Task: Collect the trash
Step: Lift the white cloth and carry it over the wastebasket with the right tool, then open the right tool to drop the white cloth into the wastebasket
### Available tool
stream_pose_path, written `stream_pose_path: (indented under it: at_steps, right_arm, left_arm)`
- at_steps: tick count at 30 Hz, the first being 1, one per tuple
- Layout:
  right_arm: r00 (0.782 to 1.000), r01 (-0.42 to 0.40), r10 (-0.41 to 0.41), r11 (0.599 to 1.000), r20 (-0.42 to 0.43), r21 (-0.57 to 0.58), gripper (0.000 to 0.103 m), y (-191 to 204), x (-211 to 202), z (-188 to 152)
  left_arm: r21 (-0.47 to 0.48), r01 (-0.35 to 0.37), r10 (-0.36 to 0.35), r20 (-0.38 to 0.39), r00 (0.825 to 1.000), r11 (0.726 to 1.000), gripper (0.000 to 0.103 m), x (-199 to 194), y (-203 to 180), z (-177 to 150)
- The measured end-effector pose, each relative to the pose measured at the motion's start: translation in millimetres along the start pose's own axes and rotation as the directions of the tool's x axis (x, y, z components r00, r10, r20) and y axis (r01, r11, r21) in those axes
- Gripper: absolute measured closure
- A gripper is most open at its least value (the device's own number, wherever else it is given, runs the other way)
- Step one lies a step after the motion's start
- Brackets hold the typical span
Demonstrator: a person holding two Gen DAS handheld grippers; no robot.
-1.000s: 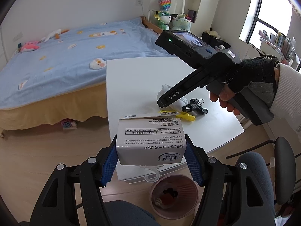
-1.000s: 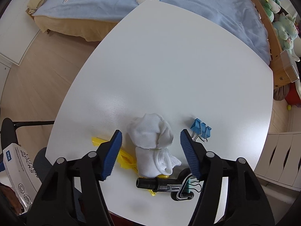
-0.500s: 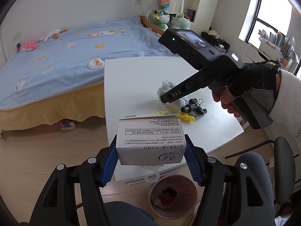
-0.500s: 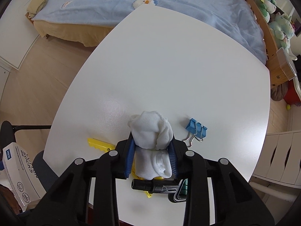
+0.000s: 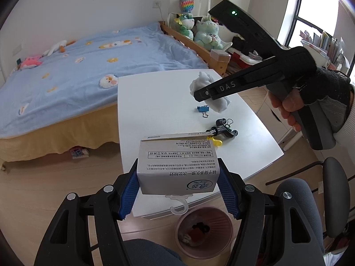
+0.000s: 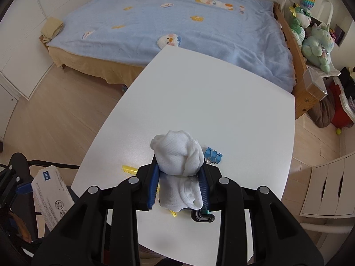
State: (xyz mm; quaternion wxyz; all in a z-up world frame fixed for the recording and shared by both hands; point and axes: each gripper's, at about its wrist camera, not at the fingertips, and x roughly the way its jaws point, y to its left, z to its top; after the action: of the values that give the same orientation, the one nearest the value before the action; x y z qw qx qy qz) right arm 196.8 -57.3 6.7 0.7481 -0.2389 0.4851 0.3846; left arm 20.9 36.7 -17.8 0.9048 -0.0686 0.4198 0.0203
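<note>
My left gripper (image 5: 178, 188) is shut on a white printed carton (image 5: 177, 166), held above a pink bin (image 5: 204, 232) that stands on the floor by the table's near edge. A clear plastic hook hangs from the carton. My right gripper (image 6: 179, 184) is shut on a crumpled white tissue wad (image 6: 179, 157), lifted off the white table (image 6: 210, 102). In the left wrist view the same tissue wad (image 5: 204, 83) hangs above the table, gripped by the right gripper (image 5: 199, 93), which a gloved hand (image 5: 310, 88) holds.
On the table lie a blue binder clip (image 5: 203, 109), a black clip with a pen-like piece (image 5: 224, 129) and a yellow plastic piece (image 5: 216, 141). A bed (image 6: 166, 17) with a blue blanket stands beyond the table. A grey chair (image 5: 332, 177) is at the right.
The right gripper closed around the tissue wad and lifted it off the table. The left gripper kept still with the carton.
</note>
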Motion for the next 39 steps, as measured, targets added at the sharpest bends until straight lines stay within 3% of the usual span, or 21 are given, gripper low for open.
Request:
stream_pose_path:
  at_steps: [9, 20, 39]
  right_arm:
    - [0.992, 0.003, 0.0, 1.0, 0.126, -0.023, 0.071, 6, -57, -31]
    - [0.973, -0.01, 0.013, 1.0, 0.23, -0.013, 0.071, 15, -105, -99]
    - [0.971, -0.057, 0.055, 0.998, 0.232, 0.002, 0.071, 39, -123, -189]
  left_arm:
    - [0.024, 0.007, -0.007, 0.014, 1.0, 1.0, 0.04, -8, -9, 3]
    - [0.035, 0.027, -0.028, 0.035, 0.999, 0.999, 0.04, -19, -15, 0]
    - [0.064, 0.062, -0.063, 0.016, 0.998, 0.996, 0.04, -32, -33, -30]
